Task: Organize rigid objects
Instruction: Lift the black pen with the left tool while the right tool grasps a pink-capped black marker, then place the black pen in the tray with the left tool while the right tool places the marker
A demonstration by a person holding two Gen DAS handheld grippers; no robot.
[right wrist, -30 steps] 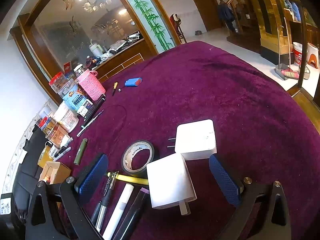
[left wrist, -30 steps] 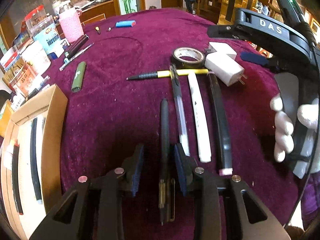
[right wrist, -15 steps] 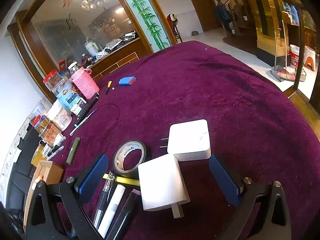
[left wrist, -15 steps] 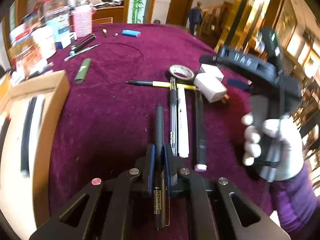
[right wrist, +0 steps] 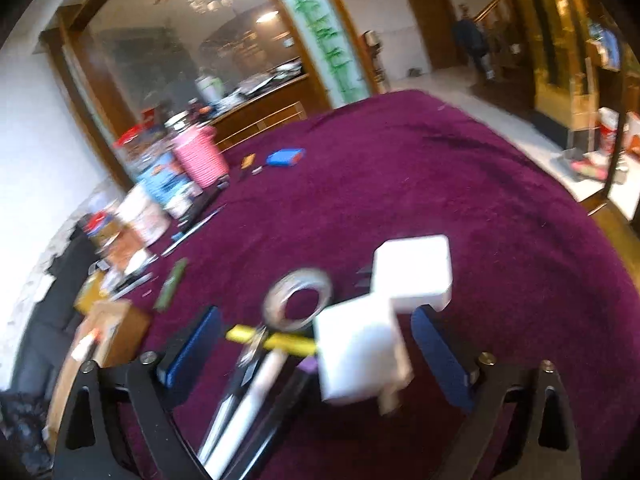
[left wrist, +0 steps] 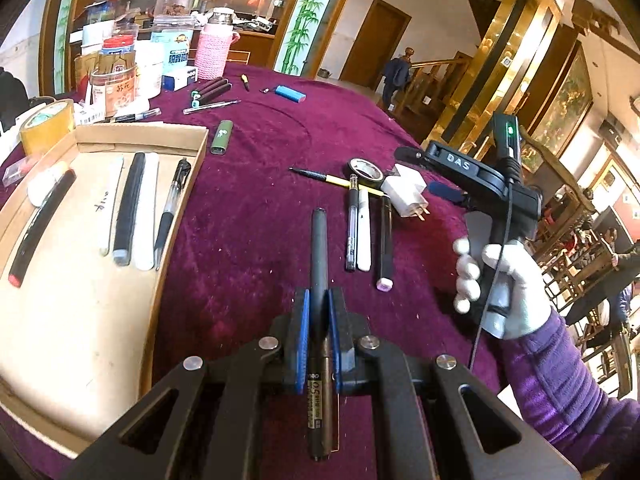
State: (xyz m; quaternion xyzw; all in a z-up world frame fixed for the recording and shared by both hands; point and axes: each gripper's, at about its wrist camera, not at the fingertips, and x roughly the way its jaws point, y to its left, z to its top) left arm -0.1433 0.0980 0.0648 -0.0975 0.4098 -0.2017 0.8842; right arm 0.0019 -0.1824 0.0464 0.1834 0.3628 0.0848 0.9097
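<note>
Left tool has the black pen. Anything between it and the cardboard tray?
Nothing visible. The left tool is shut on the black pen, and only bare purple cloth lies between it and the cardboard tray. The tray's near wall must be cleared; the pens in the tray leave free floor nearer the camera.

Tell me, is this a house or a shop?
Probably a house, maybe a big dining room: a round table under a purple cloth, a wooden staircase behind, and food jars with a pink-sleeved flask on the table.
</note>
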